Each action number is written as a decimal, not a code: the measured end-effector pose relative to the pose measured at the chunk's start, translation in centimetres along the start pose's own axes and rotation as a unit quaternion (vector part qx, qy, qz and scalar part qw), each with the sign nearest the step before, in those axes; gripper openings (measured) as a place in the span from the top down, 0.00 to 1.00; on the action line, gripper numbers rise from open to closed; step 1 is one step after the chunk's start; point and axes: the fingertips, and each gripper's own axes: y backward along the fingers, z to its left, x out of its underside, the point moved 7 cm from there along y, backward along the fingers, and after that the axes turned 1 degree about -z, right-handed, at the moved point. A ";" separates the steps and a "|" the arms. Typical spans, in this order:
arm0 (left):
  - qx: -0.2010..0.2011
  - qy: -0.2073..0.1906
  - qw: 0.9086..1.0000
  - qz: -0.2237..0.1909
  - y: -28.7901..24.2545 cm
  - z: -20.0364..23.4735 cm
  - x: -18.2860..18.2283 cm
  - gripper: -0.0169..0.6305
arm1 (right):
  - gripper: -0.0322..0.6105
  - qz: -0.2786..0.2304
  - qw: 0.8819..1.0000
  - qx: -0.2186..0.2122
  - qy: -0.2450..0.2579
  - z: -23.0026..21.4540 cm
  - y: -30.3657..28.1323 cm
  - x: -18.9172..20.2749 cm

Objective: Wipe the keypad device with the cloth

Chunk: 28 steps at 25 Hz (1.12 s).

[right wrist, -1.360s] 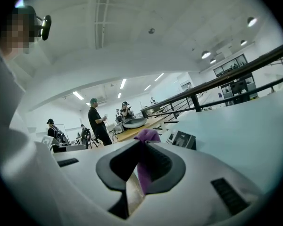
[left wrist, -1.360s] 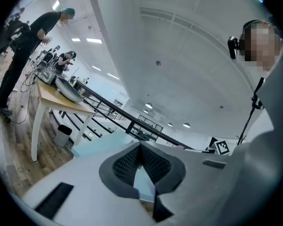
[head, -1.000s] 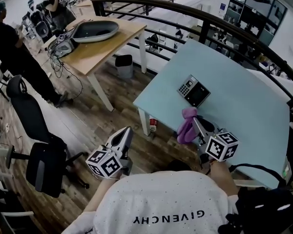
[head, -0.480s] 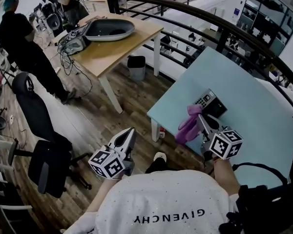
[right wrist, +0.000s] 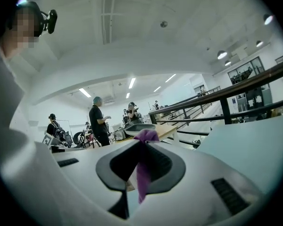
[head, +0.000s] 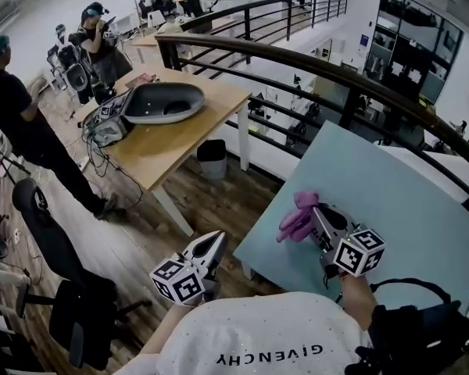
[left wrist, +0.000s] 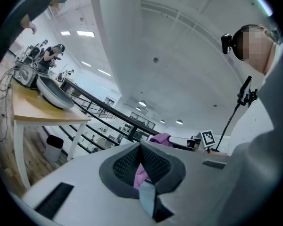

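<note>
My right gripper (head: 316, 211) is shut on a purple cloth (head: 298, 216), which hangs bunched from its tip over the near left part of the pale blue table (head: 391, 201). In the right gripper view the cloth (right wrist: 144, 166) is pinched between the shut jaws of the gripper (right wrist: 141, 145). The keypad device shows in no view; the cloth and gripper cover the spot where it lay. My left gripper (head: 216, 241) hovers off the table's left edge above the wooden floor, shut and holding nothing (left wrist: 140, 147).
A wooden table (head: 189, 135) with a grey basin (head: 162, 101) and cabled gear stands to the left. A dark railing (head: 297, 61) runs behind the blue table. A bin (head: 213, 158), an office chair (head: 78, 303) and standing people (head: 16, 123) are further left.
The head view has tilted up. The right gripper carried the cloth forward over the keypad device, which showed beside the cloth before and is now out of sight. The left gripper stayed shut.
</note>
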 end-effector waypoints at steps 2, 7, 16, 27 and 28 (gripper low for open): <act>0.029 0.001 1.000 0.014 -2.5 0.4 -0.3 0.97 | 0.90 -0.011 1.000 0.009 -0.010 -1.5 -0.5 -0.7; 0.063 -0.031 0.997 0.042 -8.1 0.7 -1.8 0.97 | 0.90 -0.029 0.999 0.038 -0.017 -4.0 -0.1 -1.7; 0.162 -0.056 0.978 0.115 -16.0 0.4 -0.9 0.97 | 0.90 -0.091 0.988 0.112 -0.051 -7.1 3.1 -1.2; 0.298 -0.074 0.927 0.213 -23.3 3.6 -2.2 0.97 | 0.90 -0.127 0.957 0.250 -0.072 -4.6 3.0 2.5; 0.304 -0.074 0.924 0.220 -23.7 4.2 -2.1 0.97 | 0.90 -0.133 0.950 0.270 -0.078 -4.6 2.9 3.0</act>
